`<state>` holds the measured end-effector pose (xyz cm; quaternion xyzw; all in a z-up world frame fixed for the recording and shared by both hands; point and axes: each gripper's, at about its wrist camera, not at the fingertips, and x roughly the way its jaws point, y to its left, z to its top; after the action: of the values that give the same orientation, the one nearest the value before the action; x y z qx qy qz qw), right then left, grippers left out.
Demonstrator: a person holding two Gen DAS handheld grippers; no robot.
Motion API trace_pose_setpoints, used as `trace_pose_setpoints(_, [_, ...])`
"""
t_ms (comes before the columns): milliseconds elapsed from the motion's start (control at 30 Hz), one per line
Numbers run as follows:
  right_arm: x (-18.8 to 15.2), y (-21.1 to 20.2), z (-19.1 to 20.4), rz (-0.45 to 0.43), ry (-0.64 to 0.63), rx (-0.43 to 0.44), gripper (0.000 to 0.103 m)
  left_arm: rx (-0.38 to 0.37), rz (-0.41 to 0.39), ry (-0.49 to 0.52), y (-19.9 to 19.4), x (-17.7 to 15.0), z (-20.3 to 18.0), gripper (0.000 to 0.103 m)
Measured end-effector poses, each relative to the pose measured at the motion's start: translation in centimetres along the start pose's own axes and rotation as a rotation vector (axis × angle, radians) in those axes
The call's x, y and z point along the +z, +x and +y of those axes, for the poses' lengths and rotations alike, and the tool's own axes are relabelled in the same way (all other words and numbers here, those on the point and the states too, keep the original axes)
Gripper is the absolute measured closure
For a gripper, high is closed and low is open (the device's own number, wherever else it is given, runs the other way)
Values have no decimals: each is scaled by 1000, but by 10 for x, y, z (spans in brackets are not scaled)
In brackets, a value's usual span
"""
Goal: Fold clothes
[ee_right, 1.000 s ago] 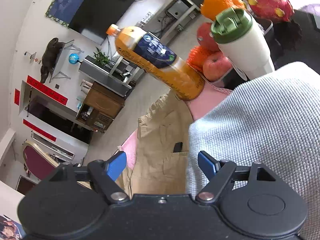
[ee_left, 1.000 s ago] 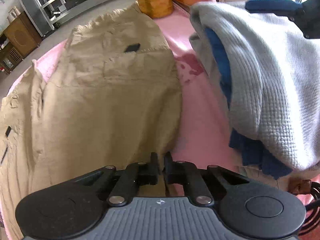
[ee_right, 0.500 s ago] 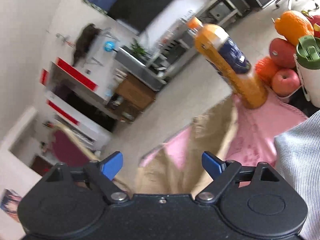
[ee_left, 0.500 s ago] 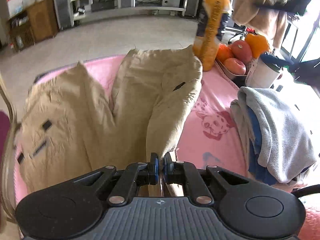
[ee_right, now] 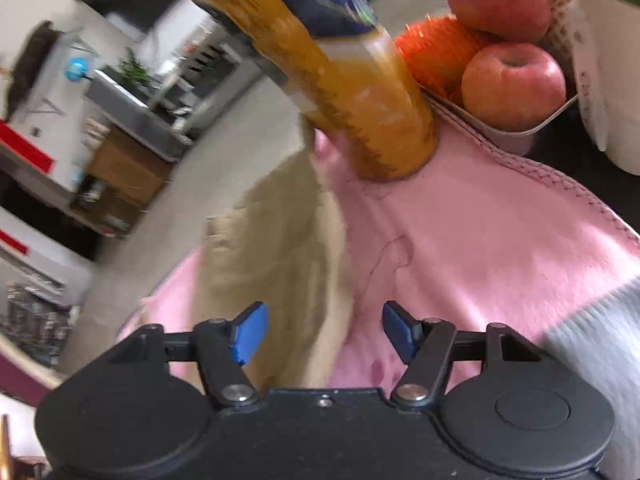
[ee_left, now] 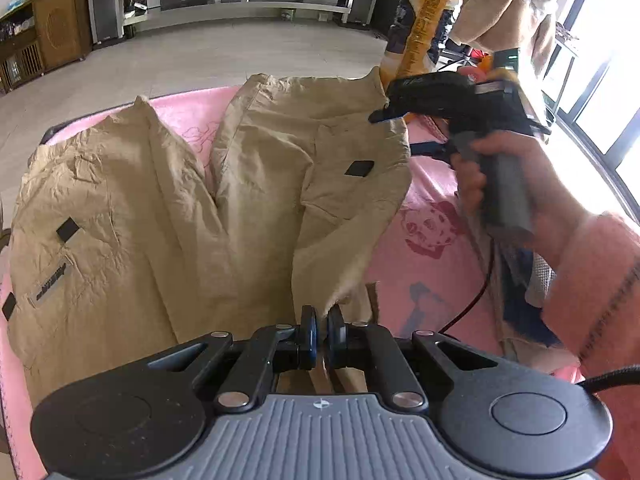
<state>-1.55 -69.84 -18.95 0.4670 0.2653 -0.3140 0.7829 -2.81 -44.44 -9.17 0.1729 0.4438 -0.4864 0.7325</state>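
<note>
Tan trousers (ee_left: 168, 216) lie spread on a pink blanket (ee_left: 424, 264), legs toward me, waist at the far side. My left gripper (ee_left: 320, 336) is shut on a trouser leg's edge and holds it lifted. A hand holds my right gripper (ee_left: 394, 128) at the waist's right corner, by the bottle. In the right wrist view the right gripper (ee_right: 324, 334) has its blue pads (ee_right: 250, 332) apart and its jaws are closing. A fold of the trousers (ee_right: 288, 264) lies between them, and the pads do not press on it.
An orange juice bottle (ee_right: 360, 92) stands at the blanket's far edge, next to a tray of apples (ee_right: 512, 84) and a white cup (ee_right: 600, 60). A folded grey sweater (ee_right: 592, 320) lies at the right. A beige garment (ee_left: 508, 4) hangs behind the bottle.
The left gripper pulled back, still holding the leg, so the whole trousers show. The right gripper swung down from the sweater to the waist corner, and its jaws stand narrower.
</note>
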Motion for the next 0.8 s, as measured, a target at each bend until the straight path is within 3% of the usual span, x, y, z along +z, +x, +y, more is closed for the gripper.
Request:
trace_pose_setpoints(33, [-1,3,4,-7,-9,-20,95,-3,2,-2,3,-1,4,97])
trace_pose_setpoints(67, [-2,7,7,-14,-19,-39,98,-6,5,-4,6,-3,7,97])
trace_pose_setpoints(200, [-15,-13,57,-111,-183,-67,99,-32,2,-32,9,-9,24,97])
trace_pose_setpoints(467, [-55,-75,231,-232,-467,-62,100,-123,-74,-119,-40,-24,63,97])
trace_pose_setpoints(633, [-108,-59,323,-206,-643,-95,100,-134,-109,-234,-75,-49,116,97])
trace_pose_setpoints(800, [-180,10,375,-56,-722,-96,100,-98,-53,-412,-70,-86,173,99])
